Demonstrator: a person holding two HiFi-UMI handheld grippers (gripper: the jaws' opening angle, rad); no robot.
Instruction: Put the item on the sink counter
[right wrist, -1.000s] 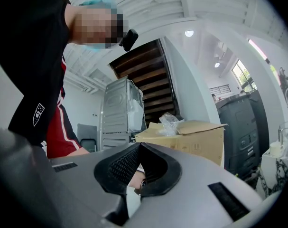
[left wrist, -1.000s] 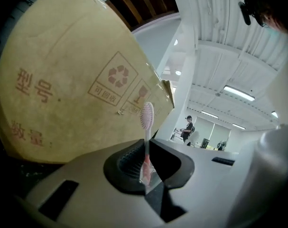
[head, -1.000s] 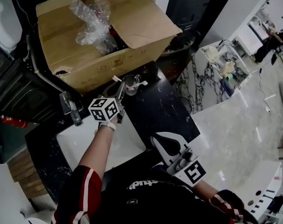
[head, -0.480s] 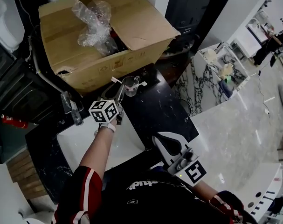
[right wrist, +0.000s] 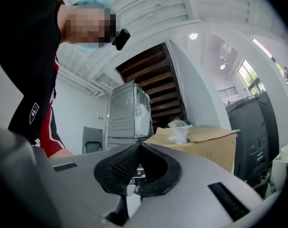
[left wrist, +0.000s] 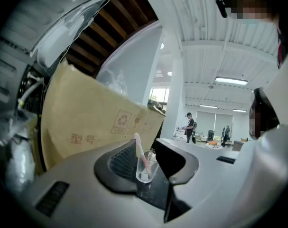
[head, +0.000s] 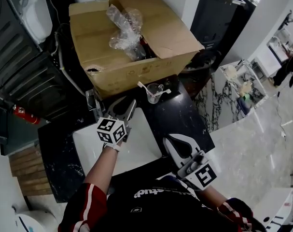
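Head view gives us the big open cardboard box at the far side, with crumpled clear plastic wrap bulging out of its top. Just near of it lies the black sink counter, and the white basin is sunk into its left part, with a faucet at the basin's far-left corner. Over the far edge of the basin we hold the left gripper, its marker cube toward us. Its jaws have just been opening and now stand wide apart with nothing between the pads. The right gripper hangs over the near right edge of the counter, well apart from the left one, and its jaws are pressed together on nothing. The task's thing, a clear cup, stands upright on the counter just in front of the box, to the far right of the basin and clear of both grippers. A toothbrush leans inside it. In the left gripper view we see the cup and the pale toothbrush through the gap of the left gripper, resting on the dark surface beyond the tips, untouched. In the right gripper view the right gripper shows its ribbed pads meeting at the tips.
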